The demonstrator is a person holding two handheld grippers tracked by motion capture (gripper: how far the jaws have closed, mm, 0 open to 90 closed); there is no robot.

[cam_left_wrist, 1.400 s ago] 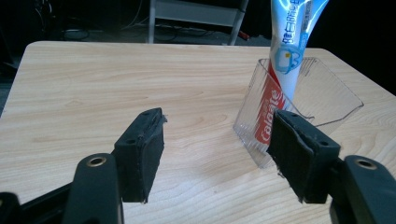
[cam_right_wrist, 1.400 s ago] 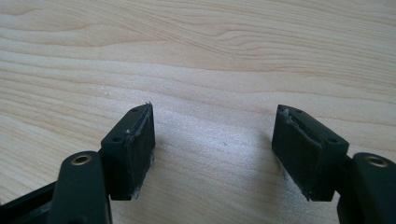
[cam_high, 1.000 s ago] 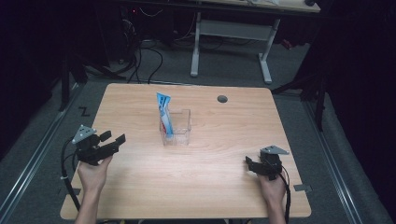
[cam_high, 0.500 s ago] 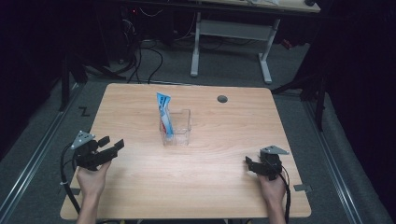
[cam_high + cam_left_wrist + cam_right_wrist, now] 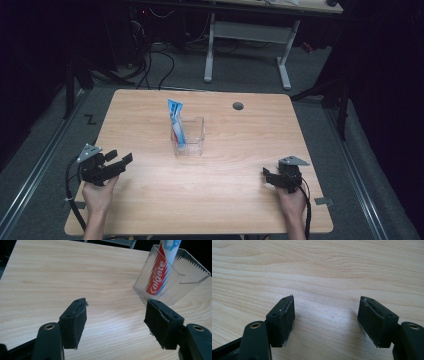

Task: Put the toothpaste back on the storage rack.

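High view: a clear holder [image 5: 190,137] stands mid-table [image 5: 240,200], with a toothpaste tube [image 5: 176,122] upright in its left part, leaning on the wall. From the holder, the left gripper [image 5: 121,161] lies at about 8 o'clock and the right gripper [image 5: 265,175] at about 4 o'clock, both well apart from it. Left gripper view shows wide jaws with nothing between them, the tube [image 5: 160,272] and holder [image 5: 175,282] ahead at 1 o'clock. Right gripper view shows wide, empty jaws over bare wood. I judge both hands to be at rest beside the work, no grasp begun. A next move on the tube would call for the left gripper to travel toward 2 o'clock and close on the tube's top.
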